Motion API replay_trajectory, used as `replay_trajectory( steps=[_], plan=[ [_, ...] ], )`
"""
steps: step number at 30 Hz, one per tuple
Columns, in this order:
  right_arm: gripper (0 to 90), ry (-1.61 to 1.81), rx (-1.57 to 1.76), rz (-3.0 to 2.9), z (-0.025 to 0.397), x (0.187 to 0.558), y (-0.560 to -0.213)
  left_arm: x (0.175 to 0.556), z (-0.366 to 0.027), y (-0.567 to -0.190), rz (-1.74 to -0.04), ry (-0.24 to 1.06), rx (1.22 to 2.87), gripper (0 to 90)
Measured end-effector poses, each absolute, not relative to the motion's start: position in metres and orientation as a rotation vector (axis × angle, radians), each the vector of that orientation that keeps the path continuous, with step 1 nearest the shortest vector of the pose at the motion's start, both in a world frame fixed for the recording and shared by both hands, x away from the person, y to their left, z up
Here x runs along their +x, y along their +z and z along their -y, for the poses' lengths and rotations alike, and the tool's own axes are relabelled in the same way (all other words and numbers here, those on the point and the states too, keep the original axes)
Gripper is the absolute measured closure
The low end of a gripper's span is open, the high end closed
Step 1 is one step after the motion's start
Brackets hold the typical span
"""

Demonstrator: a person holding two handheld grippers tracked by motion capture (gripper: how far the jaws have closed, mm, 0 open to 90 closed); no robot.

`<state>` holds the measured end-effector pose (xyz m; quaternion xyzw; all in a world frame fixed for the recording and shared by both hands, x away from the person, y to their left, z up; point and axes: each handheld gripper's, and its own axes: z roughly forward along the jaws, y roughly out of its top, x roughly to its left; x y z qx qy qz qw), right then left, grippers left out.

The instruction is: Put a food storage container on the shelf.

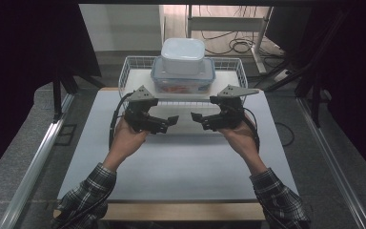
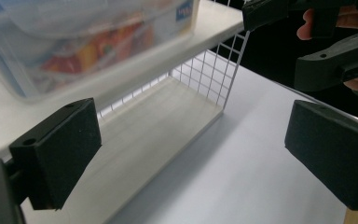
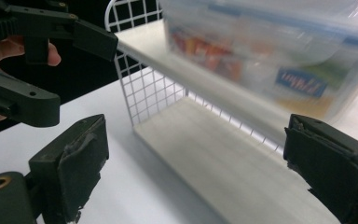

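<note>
A white wire rack (image 1: 132, 71) stands at the far edge of the table. On its upper shelf sits a clear box with a blue-rimmed lid (image 1: 183, 78), and a smaller white box (image 1: 183, 55) is stacked on top of it. Both grippers hover just in front of the rack, tips turned towards each other. My left gripper (image 1: 169, 123) (image 2: 193, 154) is open and holds nothing; ahead of it are the clear box (image 2: 88, 37) and the rack's bare lower shelf (image 2: 158, 126). My right gripper (image 1: 198, 120) (image 3: 203, 170) is also open and empty, facing the box (image 3: 270, 51) and the rack's mesh (image 3: 144, 93).
A white mat (image 1: 181, 162) covers the table, with a wooden strip (image 1: 181, 211) along the front edge. A metal rail (image 1: 38, 157) runs down the left. Cables (image 1: 238, 45) lie on the floor behind the rack. Dark curtains hang on both sides.
</note>
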<state>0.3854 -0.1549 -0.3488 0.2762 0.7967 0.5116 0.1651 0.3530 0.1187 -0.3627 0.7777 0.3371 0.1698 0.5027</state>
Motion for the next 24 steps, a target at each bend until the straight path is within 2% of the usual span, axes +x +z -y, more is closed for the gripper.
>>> replay_trajectory(
  steps=[13,24],
  plan=[
    [6.9,1.436,0.762,-2.324,0.162,0.369,-0.383,0.333,-0.125,-0.406,-0.794,0.368,1.909,4.7],
    [1.6,1.430,0.755,-2.387,0.171,0.360,-0.419,0.319,-0.124,-0.449,-0.805,0.321,1.951,4.1]
  ],
)
